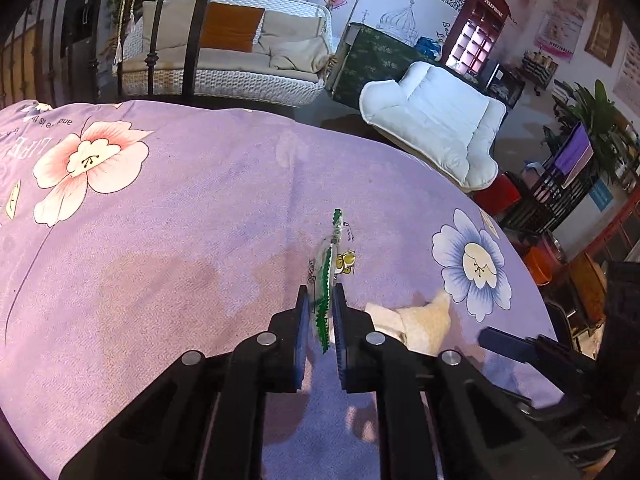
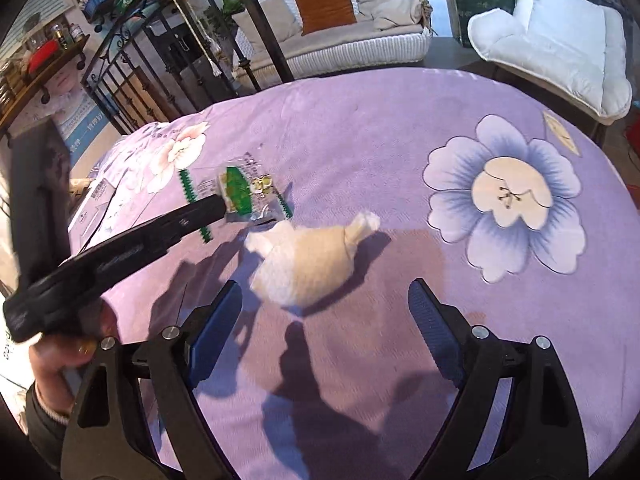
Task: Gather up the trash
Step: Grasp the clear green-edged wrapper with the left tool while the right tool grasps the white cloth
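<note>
My left gripper [image 1: 321, 307] is shut on a clear plastic wrapper with green zigzag edges [image 1: 329, 276] and holds it just above the purple flowered tablecloth [image 1: 180, 220]. In the right wrist view the wrapper [image 2: 244, 194] sticks out of the left gripper's tip [image 2: 216, 206]. A crumpled cream tissue [image 2: 308, 264] lies on the cloth right of the wrapper; it also shows in the left wrist view [image 1: 416, 322]. My right gripper [image 2: 324, 304] is open and empty, just short of the tissue, its fingers [image 2: 218, 320] either side of it.
The table edge curves round at the far side and right [image 2: 580, 148]. Beyond it stand a white cushioned chair [image 1: 436, 128], a wicker sofa [image 1: 224, 56] and black iron railings [image 2: 132, 80]. Papers lie at the table's left edge [image 2: 96, 204].
</note>
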Demonstrator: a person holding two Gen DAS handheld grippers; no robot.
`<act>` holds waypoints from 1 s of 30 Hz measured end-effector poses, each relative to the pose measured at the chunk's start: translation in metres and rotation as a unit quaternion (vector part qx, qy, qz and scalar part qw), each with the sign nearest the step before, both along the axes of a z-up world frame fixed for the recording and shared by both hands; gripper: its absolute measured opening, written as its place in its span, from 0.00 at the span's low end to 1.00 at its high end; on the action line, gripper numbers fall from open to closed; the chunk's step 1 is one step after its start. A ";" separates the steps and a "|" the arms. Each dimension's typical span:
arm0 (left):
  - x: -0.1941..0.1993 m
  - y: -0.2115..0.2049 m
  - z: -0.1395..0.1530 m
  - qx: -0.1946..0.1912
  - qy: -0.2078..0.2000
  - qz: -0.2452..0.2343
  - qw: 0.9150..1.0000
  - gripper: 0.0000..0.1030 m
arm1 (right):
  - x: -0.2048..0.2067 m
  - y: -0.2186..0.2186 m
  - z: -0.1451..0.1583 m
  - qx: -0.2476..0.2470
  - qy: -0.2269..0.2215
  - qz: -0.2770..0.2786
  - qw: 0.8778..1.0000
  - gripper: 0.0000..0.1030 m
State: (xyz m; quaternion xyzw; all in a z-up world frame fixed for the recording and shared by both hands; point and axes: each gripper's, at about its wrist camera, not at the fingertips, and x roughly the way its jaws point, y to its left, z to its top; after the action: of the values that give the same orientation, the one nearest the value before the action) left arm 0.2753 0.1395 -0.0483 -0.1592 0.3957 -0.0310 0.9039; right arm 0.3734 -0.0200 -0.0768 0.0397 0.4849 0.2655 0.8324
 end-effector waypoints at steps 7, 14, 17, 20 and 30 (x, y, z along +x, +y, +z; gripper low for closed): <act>-0.006 -0.002 0.003 0.009 -0.014 0.002 1.000 0.10 | 0.021 0.012 -0.017 0.015 0.042 -0.005 0.999 0.33; -0.029 -0.015 0.011 0.023 -0.040 0.002 0.999 0.10 | -0.012 -0.011 0.009 0.031 0.012 -0.007 0.999 0.24; -0.039 -0.025 0.014 0.031 -0.047 -0.002 0.998 0.10 | -0.030 -0.023 0.023 0.021 -0.013 -0.010 1.000 0.24; -0.054 -0.037 0.018 0.045 -0.059 -0.004 0.997 0.10 | -0.049 -0.036 0.034 0.005 -0.039 -0.017 0.999 0.24; -0.094 -0.086 0.027 0.061 -0.083 -0.031 0.994 0.10 | -0.104 -0.102 0.061 0.002 -0.089 -0.073 0.993 0.24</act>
State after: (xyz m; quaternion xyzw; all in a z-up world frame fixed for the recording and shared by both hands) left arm 0.1817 0.0538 -0.0211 -0.0881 0.3254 -0.0473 0.9403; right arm 0.2693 -0.1216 -0.0158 0.0524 0.4038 0.2071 0.8896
